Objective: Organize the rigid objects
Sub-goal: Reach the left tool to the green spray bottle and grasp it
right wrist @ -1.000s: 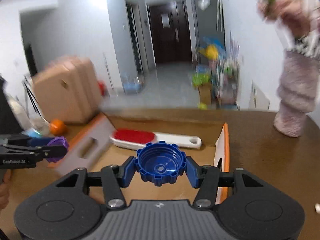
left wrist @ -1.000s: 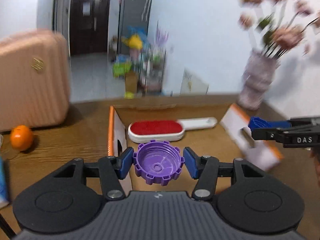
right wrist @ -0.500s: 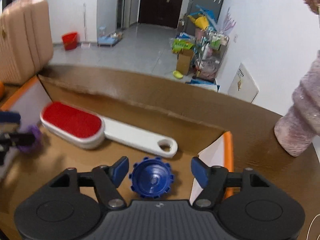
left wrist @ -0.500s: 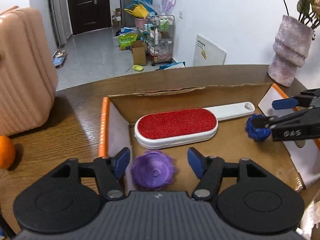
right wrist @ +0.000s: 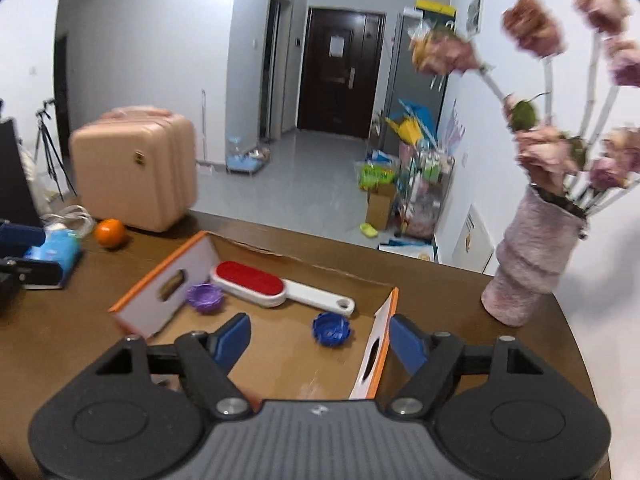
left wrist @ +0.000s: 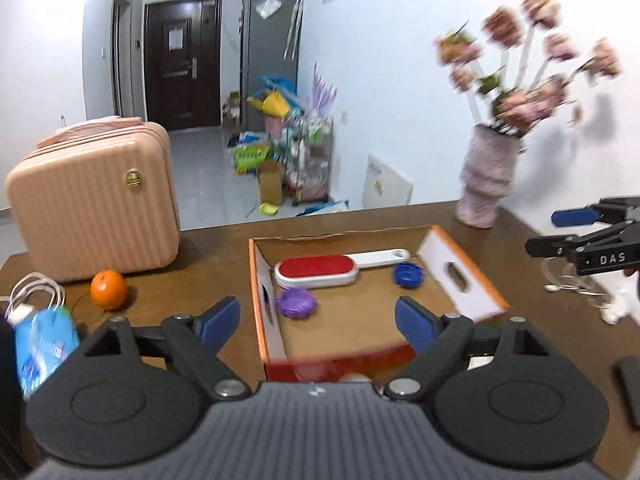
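Observation:
An open cardboard box [left wrist: 452, 276] [right wrist: 160, 292] lies on the brown table. Inside it lie a red lint brush with a white handle [left wrist: 320, 270] [right wrist: 256, 282], a purple cap [left wrist: 296, 302] [right wrist: 206, 297] and a blue cap [left wrist: 408, 274] [right wrist: 331, 328]. My left gripper [left wrist: 318, 318] is open and empty, raised above the box's near edge. My right gripper [right wrist: 320, 338] is open and empty, raised above the box's near right side; it also shows at the right of the left wrist view [left wrist: 560, 232].
A pink suitcase [left wrist: 96, 204] [right wrist: 136, 168] and an orange [left wrist: 109, 290] [right wrist: 111, 233] stand at the table's left. A blue packet [left wrist: 46, 340] [right wrist: 60, 250] lies near the left edge. A vase of flowers [left wrist: 486, 184] [right wrist: 528, 260] stands at the right.
Both grippers let go of their caps, opened wide and pulled back and up. The purple and blue caps now lie in the box.

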The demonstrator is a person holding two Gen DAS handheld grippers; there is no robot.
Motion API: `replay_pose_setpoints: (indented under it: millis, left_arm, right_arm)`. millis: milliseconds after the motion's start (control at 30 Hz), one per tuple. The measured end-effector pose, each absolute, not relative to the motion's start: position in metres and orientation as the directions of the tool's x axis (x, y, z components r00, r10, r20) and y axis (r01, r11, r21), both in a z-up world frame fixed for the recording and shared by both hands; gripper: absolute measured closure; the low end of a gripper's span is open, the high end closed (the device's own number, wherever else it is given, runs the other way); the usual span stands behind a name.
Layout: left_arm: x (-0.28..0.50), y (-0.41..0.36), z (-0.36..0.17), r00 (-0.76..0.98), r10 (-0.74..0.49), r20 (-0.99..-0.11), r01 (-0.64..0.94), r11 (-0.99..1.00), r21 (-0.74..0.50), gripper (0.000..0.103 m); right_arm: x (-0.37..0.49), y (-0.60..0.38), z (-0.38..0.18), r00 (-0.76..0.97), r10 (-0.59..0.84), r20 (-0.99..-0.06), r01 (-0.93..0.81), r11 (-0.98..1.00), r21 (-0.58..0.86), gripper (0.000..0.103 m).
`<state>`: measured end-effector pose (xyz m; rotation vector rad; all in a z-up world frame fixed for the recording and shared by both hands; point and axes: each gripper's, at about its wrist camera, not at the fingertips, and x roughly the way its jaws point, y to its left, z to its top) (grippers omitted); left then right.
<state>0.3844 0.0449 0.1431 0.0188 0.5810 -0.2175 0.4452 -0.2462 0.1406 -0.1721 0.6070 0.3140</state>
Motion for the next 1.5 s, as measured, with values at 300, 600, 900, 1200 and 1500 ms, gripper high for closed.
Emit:
replay_pose_setpoints:
  millis: [300, 600, 900, 1200, 1500]
  left_arm:
    - [0.2, 0.049, 0.119, 0.934, -0.135, -0.331, 0.133, 0.991, -0.027, 0.004]
    - [0.093, 0.025, 0.062, 0.958, -0.1, -0.27, 0.101, 0.995, -0.011, 0.0]
    - [0.125, 0.005, 0.041, 0.931, -0.148, -0.335, 0.162, 0.987, 0.014, 0.0]
    - [0.258, -0.044, 0.019, 0.899, -0.2, -0.389, 0.234, 0.971, 0.041, 0.023]
    - [0.344, -0.055, -0.008, 0.883, -0.222, -0.413, 0.256, 0.966, 0.026, 0.073]
  right_arm:
    - [0.257, -0.27, 0.117, 0.861, 0.304, -0.408, -0.318, 0.948, 0.036, 0.024]
    - [0.13, -0.262, 0.038, 0.899, 0.271, -0.344, -0.249, 0.962, 0.107, 0.018]
    - [0.149, -0.261, 0.013, 0.87, 0.295, -0.394, -0.26, 0.955, 0.141, 0.027]
    - [0.244, -0.274, -0.012, 0.823, 0.299, -0.482, -0.211, 0.95, 0.229, 0.061]
    - [0.336, -0.245, -0.027, 0.789, 0.332, -0.516, -0.254, 0.942, 0.217, 0.06]
